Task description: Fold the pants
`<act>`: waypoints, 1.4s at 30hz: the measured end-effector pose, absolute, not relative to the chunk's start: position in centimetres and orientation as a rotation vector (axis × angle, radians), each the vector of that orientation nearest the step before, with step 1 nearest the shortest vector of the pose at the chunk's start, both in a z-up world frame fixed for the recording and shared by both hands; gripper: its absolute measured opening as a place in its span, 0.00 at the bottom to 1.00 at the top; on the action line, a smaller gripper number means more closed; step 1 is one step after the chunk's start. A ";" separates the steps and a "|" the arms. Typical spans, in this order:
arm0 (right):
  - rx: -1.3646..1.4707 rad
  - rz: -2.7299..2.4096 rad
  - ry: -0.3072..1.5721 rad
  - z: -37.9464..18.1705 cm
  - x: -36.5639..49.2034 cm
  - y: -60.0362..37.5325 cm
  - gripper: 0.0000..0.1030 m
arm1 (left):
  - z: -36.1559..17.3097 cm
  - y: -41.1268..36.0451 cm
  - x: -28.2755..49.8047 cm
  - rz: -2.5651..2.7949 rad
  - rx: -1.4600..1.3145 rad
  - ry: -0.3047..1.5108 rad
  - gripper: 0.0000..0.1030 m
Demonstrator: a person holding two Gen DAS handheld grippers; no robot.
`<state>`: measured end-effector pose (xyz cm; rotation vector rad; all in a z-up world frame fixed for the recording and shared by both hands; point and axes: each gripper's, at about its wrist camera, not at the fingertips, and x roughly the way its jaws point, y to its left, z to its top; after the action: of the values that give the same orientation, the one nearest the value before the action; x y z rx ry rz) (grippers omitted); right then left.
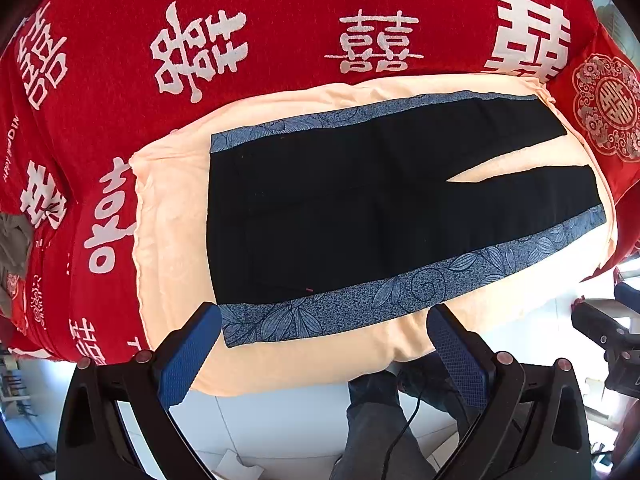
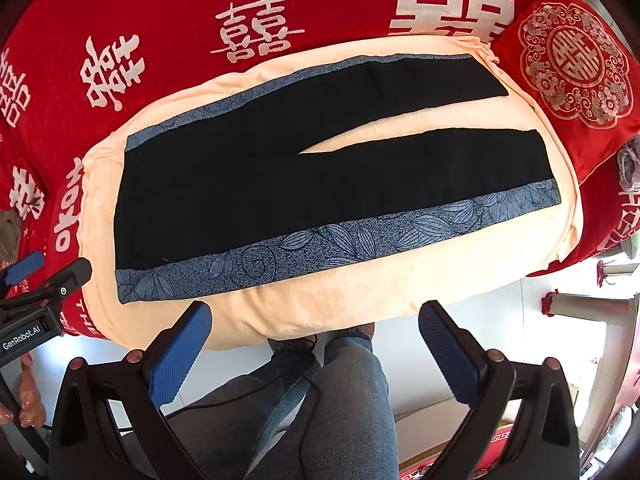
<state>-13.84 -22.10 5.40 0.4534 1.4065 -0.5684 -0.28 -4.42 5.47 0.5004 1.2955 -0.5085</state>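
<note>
Both the left tongs and right tongs hover wide open and empty, so a shallow pinch may bunch the flat pants

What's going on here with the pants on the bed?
A person holds a gripper in each hand above the near edge of a bed. Black pants with blue leaf-print side stripes lie flat and unfolded on a peach blanket, waist to the left, legs spread slightly apart to the right. The left gripper and right gripper are both open, hold nothing, and are clear of the pants. No fold has been made yet.
</note>
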 end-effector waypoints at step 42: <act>0.674 -0.397 1.432 -1.3 -13.2 -23.3 1.00 | -0.9 0.5 0.2 -0.378 0.382 1.397 1.00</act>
<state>-13.18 -23.26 -1.27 0.6737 1.4323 -0.3975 0.19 0.53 -0.91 0.3823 1.3969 -0.3782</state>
